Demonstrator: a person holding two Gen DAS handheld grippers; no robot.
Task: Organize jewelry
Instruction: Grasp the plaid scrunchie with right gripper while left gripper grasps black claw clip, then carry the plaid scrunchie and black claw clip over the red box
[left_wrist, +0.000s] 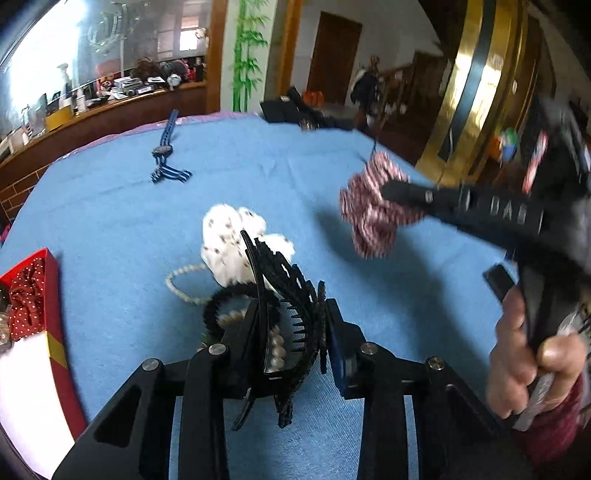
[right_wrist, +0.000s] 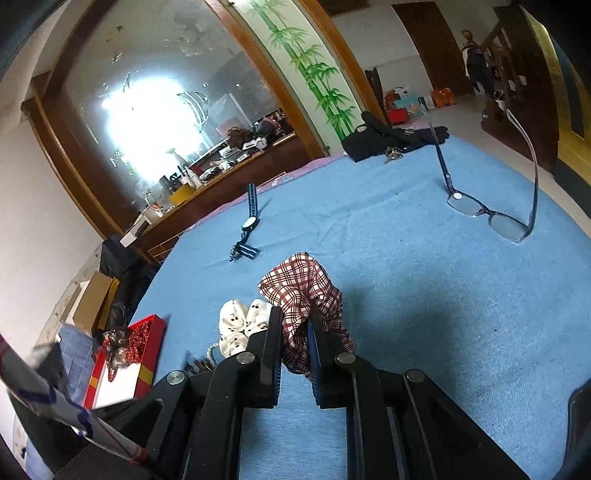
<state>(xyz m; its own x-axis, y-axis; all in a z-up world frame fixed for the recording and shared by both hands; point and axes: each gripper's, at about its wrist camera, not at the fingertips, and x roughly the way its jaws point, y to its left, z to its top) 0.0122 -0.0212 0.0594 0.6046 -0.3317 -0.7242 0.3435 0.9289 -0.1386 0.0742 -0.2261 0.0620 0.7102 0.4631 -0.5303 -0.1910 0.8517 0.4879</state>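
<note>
Pinching a black hair claw clip (left_wrist: 284, 314), left claw (left_wrist: 291, 328) above the blue-covered table (left_wrist: 110, 221), right claw (right_wrist: 295, 332) pressed onto a plaid scrunchie (right_wrist: 306, 295), red box (left_wrist: 55, 306) at the table's left edge holding a red dotted scrunchie (left_wrist: 26, 299).

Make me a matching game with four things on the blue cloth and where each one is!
Things:
1. plaid scrunchie
2. black claw clip
3. glasses
4. red polka-dot scrunchie

Places:
A. in the red box
B. pinched in the right gripper
C. lying alone on the blue cloth, arms sticking up
D. between the left gripper fingers

Pairs: 1-B, 2-D, 3-C, 4-A
</note>
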